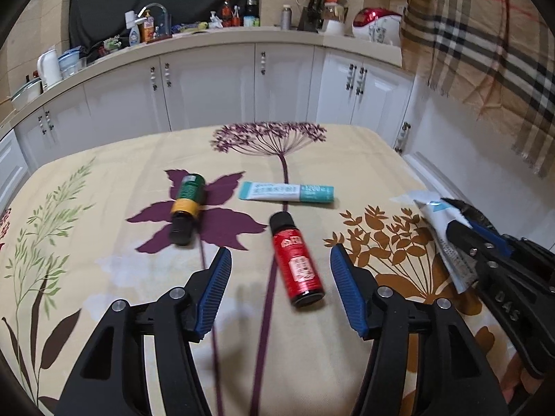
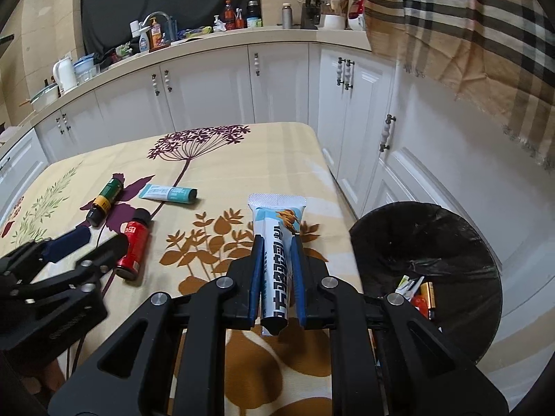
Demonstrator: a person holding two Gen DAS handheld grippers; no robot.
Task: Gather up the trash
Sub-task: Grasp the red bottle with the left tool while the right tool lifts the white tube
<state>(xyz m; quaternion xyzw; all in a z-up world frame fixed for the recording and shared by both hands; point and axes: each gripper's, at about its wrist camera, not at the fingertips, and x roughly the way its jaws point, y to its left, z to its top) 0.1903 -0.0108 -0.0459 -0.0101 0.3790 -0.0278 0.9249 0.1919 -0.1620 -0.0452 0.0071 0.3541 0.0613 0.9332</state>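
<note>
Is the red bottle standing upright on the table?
No, the red bottle lies on its side on the flowered tablecloth, its black cap pointing away from the open left gripper.

My right jaws clamp a white tube (image 2: 277,263). Red bottle (image 1: 297,259), green bottle (image 1: 186,208) and teal tube (image 1: 287,192) lie flat on the cloth; black bin (image 2: 447,242) beside.

the black body of the right gripper (image 1: 447,232), at four o'clock in the left wrist view, bears raised characters that read about "d4s". the white tube (image 2: 277,263) clamped in it carries large dark block characters along its length, too distorted to read. the red bottle (image 1: 298,260) has white label print, illegible.
</note>
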